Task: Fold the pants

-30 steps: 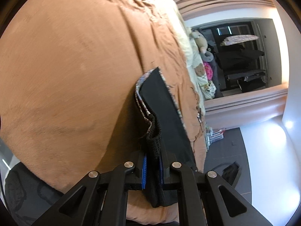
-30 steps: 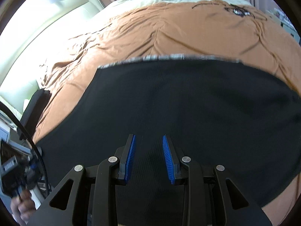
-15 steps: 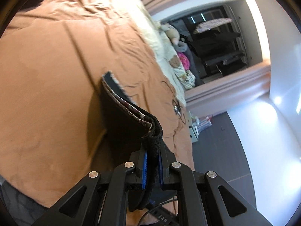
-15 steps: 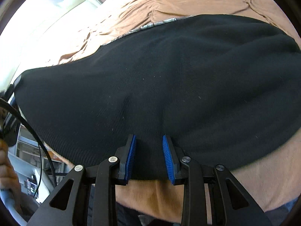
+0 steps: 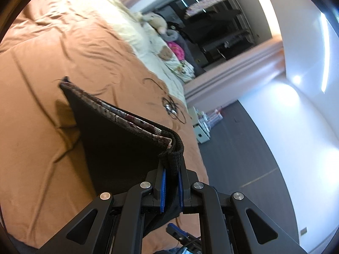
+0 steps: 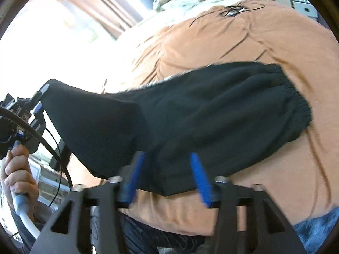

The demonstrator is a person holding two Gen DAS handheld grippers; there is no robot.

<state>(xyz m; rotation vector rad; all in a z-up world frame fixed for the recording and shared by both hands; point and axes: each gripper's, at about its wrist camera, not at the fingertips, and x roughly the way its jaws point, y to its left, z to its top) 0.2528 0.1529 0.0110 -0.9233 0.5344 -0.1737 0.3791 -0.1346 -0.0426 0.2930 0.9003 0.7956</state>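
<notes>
The black pants [image 6: 211,114] with a patterned lining lie folded across the orange bed cover. My left gripper [image 5: 171,187] is shut on the pants' ribbed black edge [image 5: 172,156] and holds that end lifted off the bed. In the right wrist view the same gripper [image 6: 40,103] shows at the far left, holding the raised corner. My right gripper [image 6: 167,177] is open, its blue pads spread apart, at the pants' near edge with nothing pinched between them.
The orange duvet [image 5: 42,127] covers the bed. Cream pillows and stuffed toys [image 5: 161,23] lie at its head. A dark wardrobe [image 5: 222,25] and grey floor [image 5: 243,148] lie beyond. A small white box [image 5: 201,131] stands on the floor beside the bed.
My right gripper has opened wider and pulled back from the pants, which now rest lower on the bed. My left gripper has swung round, still holding the lifted edge.
</notes>
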